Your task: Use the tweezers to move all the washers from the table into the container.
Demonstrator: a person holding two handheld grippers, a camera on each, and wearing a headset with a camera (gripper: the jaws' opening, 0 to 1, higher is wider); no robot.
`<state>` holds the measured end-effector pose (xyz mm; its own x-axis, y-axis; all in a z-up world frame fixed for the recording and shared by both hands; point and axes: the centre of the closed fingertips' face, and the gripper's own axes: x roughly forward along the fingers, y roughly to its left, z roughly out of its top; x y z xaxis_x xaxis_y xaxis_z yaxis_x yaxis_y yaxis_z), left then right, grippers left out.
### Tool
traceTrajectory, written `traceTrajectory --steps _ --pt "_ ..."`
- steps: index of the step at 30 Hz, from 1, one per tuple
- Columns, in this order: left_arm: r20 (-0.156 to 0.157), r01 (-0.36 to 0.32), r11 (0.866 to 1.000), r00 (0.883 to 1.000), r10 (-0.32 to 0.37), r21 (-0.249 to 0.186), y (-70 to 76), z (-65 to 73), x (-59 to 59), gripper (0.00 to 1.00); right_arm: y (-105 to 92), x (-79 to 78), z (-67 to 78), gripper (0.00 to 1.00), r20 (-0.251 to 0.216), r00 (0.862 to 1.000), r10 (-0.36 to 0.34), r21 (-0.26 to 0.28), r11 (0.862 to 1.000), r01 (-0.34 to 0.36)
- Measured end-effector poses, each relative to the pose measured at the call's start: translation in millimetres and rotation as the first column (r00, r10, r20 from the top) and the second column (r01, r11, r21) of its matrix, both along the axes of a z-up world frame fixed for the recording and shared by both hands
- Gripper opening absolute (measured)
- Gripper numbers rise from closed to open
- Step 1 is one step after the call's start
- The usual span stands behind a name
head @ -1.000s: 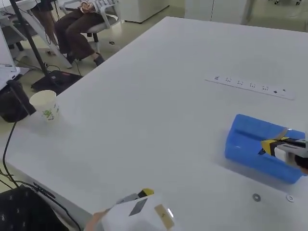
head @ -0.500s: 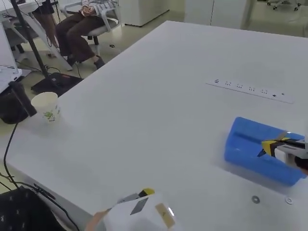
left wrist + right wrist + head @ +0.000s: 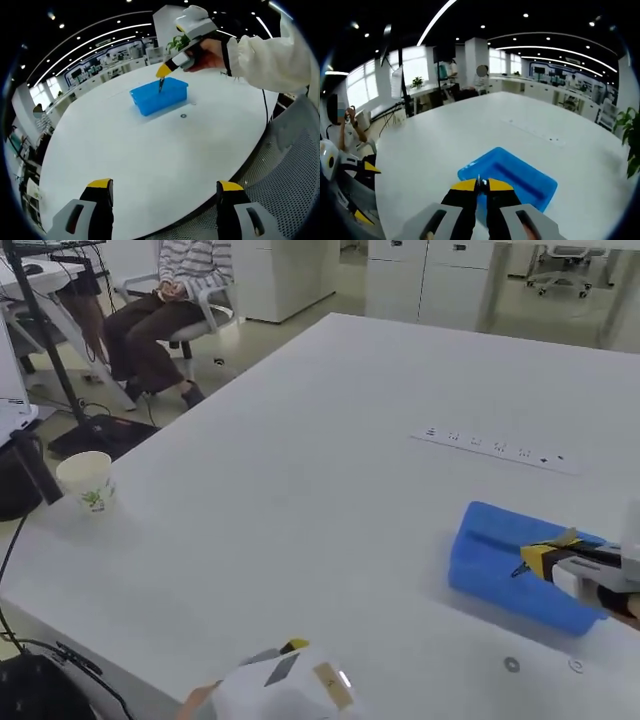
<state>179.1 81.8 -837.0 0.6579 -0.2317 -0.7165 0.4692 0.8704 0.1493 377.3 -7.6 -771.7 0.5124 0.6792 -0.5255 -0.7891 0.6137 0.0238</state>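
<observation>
Right tool (image 3: 482,186) clamped shut on tweezers (image 3: 160,86), tips poised ahead of it over container (image 3: 530,187), apparently for a drop; washer in tips cannot be told. Two washers (image 3: 511,665) lie on surface (image 3: 300,490) beside it. Left tool (image 3: 165,185) wide open, empty, held clear.

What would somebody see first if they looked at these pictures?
The bright blue container stands out on the white table, toward the right. The right gripper holds tweezers over it, and two small washers lie on the table nearer the person.
</observation>
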Motion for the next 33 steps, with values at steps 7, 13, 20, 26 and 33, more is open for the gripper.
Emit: traceTrajectory --steps 7,13,20,26,33 --pt "0.006 0.001 1.000 1.000 -0.001 0.002 0.5 0.9 0.3 0.86 -4.2 -6.2 5.3 0.02 0.002 1.000 -0.005 0.014 1.000 0.005" --pt "0.006 0.003 1.000 1.000 -0.003 0.004 0.5 0.7 0.1 0.86 -8.2 -10.4 8.7 0.02 -0.001 1.000 -0.007 0.021 1.000 0.007" --pt "0.015 -0.003 1.000 1.000 0.003 0.004 1.6 2.7 0.4 0.86 -8.9 -20.0 7.7 0.02 -0.014 1.000 0.007 0.017 1.000 -0.007" --pt "0.023 -0.003 1.000 1.000 0.003 -0.001 1.3 3.8 1.0 0.86 -9.4 -28.0 3.2 0.02 -0.029 0.999 0.028 -0.003 1.000 -0.028" --pt "0.021 -0.002 1.000 1.000 0.002 0.000 0.9 2.7 1.4 0.86 -11.9 -36.5 -3.7 0.02 -0.037 0.998 0.045 -0.029 0.999 -0.046"
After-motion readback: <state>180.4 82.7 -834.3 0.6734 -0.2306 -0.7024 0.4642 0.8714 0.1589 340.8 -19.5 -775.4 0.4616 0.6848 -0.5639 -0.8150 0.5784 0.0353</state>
